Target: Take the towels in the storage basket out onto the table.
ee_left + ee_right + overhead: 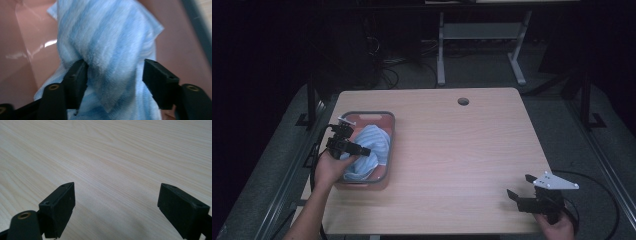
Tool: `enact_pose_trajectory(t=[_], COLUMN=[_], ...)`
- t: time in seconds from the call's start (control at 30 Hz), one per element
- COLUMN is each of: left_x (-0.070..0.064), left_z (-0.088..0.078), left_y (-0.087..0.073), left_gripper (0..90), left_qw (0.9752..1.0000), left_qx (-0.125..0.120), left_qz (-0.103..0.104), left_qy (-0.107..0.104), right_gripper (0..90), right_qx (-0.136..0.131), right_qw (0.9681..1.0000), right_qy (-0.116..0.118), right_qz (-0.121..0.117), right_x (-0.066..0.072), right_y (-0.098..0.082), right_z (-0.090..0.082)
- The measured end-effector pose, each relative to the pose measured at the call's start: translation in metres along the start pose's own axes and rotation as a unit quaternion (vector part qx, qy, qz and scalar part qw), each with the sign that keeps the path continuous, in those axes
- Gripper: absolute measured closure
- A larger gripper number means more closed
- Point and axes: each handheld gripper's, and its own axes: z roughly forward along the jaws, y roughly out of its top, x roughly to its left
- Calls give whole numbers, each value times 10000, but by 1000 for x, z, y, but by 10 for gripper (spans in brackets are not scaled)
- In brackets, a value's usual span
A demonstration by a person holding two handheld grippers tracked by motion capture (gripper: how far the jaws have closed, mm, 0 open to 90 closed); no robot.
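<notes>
One blue striped towel (pixel 112 50) lies in the one pink basket (pixel 388 125) at the table's (pixel 462 150) left. My left claw (pixel 115 77) straddles a fold, jaws spread, not pinching. My right claw (pixel 116 207) gapes wide and empty above bare wood.

This looks like a lab or work room. It is dark, with one wooden surface (pixel 452 150) under the light, loose cables (pixel 384 62) on the floor and a white-legged desk (pixel 482 37) behind.
</notes>
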Motion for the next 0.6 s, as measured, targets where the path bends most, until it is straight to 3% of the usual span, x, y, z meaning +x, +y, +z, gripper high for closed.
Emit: enact_pose_trajectory(t=[0.23,0.43,0.53,0.6], left_x=[-3,-3,-4,-4], left_z=[12,15,15,13], left_y=[0,0,-1,-1], left_gripper=[513,674,711,720], left_qw=[9991,9989,9986,9989], left_qx=[294,366,371,330], left_qz=[87,72,153,88], left_qy=[283,298,331,315], right_gripper=[141,141,141,141], right_qx=[1,3,-27,-36], right_qw=[10000,10000,10000,10000], right_qy=[-5,-14,-24,-34], right_qz=[9,28,1,13], right_x=[-1,-1,-1,-1], right_y=[-1,-1,0,0], right_z=[-1,-1,-2,-3])
